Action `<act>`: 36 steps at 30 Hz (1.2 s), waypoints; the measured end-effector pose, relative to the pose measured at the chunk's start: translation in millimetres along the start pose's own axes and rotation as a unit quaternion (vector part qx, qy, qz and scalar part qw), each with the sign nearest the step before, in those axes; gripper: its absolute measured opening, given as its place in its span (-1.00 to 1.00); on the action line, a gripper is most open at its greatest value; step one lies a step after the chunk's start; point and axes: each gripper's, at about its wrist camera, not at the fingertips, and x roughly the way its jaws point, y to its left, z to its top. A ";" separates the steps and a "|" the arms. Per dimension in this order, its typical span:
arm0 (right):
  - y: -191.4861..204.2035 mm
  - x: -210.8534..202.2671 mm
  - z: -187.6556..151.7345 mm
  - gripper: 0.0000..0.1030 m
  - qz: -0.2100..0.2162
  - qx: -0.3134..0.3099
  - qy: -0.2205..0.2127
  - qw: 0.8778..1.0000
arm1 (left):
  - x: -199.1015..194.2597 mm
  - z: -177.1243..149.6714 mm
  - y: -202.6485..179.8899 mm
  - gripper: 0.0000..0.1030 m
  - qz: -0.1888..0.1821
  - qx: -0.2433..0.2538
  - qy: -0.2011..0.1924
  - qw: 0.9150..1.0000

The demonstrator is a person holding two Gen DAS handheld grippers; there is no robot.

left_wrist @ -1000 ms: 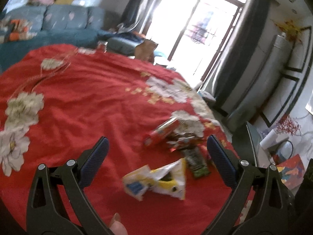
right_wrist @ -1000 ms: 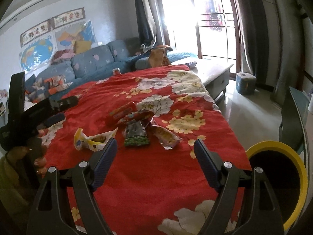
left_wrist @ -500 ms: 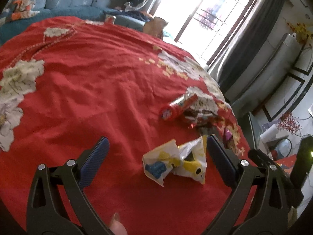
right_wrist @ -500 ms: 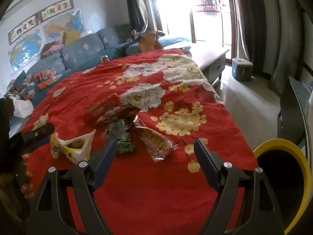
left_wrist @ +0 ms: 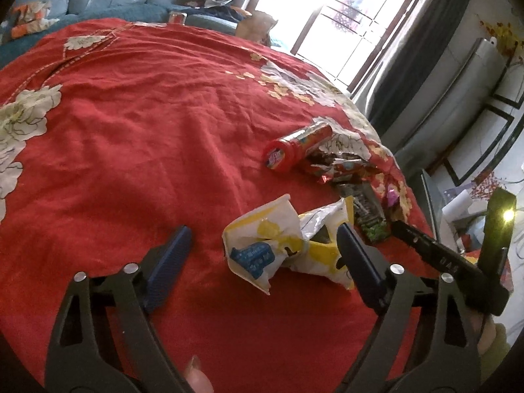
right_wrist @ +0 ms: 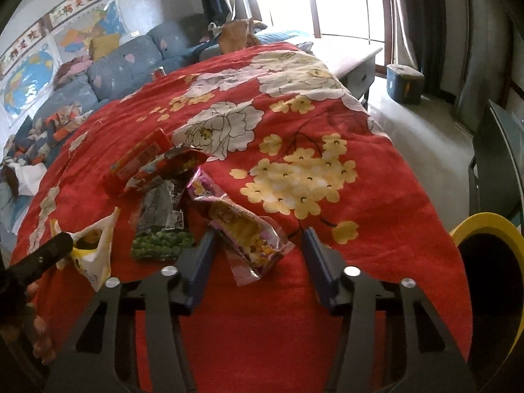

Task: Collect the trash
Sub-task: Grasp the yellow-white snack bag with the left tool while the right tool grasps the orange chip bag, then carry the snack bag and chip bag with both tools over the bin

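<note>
Both tools have dropped toward the trash pile & begun closing. Left tool (left_wrist: 263, 253), jaws apart, brackets the white-yellow bag (left_wrist: 262, 249); right tool (right_wrist: 258, 255), half-closed, straddles the purple snack wrapper (right_wrist: 249, 232), not yet pinching. Red can (left_wrist: 294, 145) at 12 o'clock. Surface (right_wrist: 376, 235) edge drops at 3 o'clock toward the yellow-rimmed bin (right_wrist: 484, 226); plenty of room.
</note>
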 end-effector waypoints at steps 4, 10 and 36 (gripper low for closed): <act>-3.9 -3.5 -2.0 -0.33 0.004 0.007 -0.004 1.000 | 0.4 -0.8 -1.3 0.29 0.004 0.005 0.000 1.000; -4.7 -11.0 -8.5 -0.37 0.006 0.010 -0.013 1.000 | -0.1 -0.9 -5.5 -0.02 -0.002 0.015 0.000 1.000; -21.4 -62.9 -24.9 -0.76 0.019 0.035 -0.058 0.998 | -30.3 6.6 -32.1 -0.23 -0.035 0.031 -0.046 0.998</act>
